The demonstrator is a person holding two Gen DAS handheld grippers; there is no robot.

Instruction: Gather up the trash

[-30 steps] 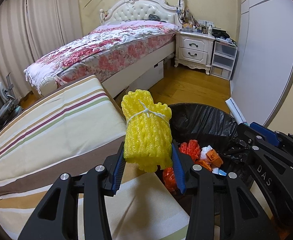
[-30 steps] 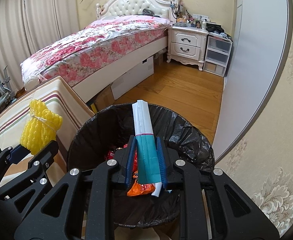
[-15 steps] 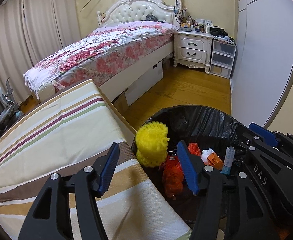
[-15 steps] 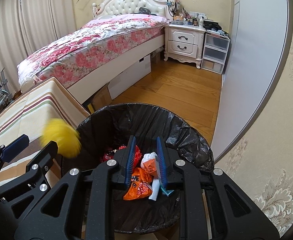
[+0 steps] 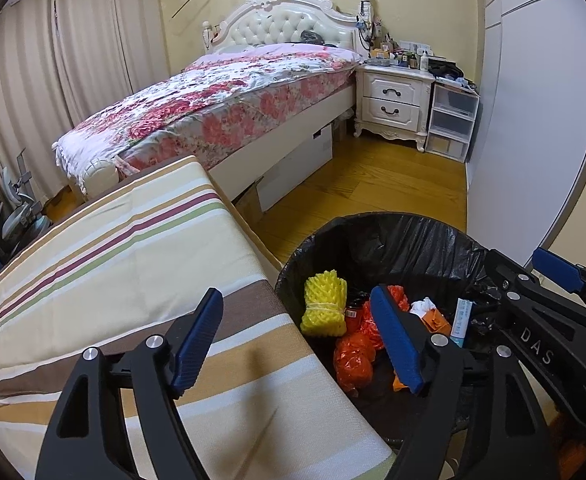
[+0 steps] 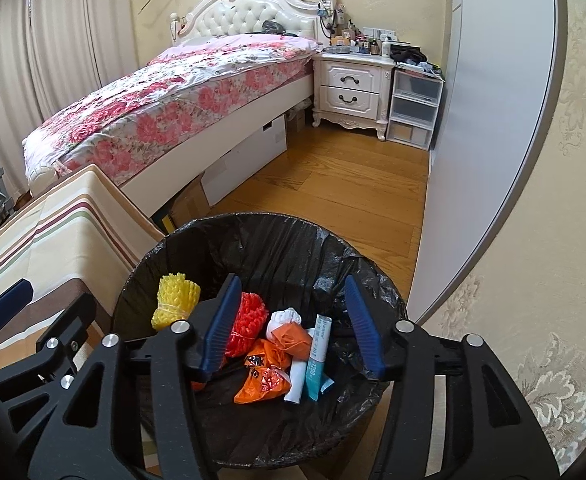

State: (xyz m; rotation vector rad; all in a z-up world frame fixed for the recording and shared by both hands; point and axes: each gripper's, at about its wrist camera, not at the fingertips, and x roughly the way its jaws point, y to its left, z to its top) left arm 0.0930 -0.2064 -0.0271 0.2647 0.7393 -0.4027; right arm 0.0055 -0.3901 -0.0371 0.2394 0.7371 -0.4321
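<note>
Trash sits in the black-lined bin right under my grippers. My right gripper hangs over the opening, blue fingers spread wide, nothing between them. Left gripper is spread too and empty, one finger over the striped cloth, the other above the bin's edge. Down inside I see the yellow foam net bundle against the left wall, a red net beside it, orange wrappers, a white wad, and the teal-and-white carton lying among them. Past the bin, wooden floor, then the floral bed and a white nightstand.
</note>
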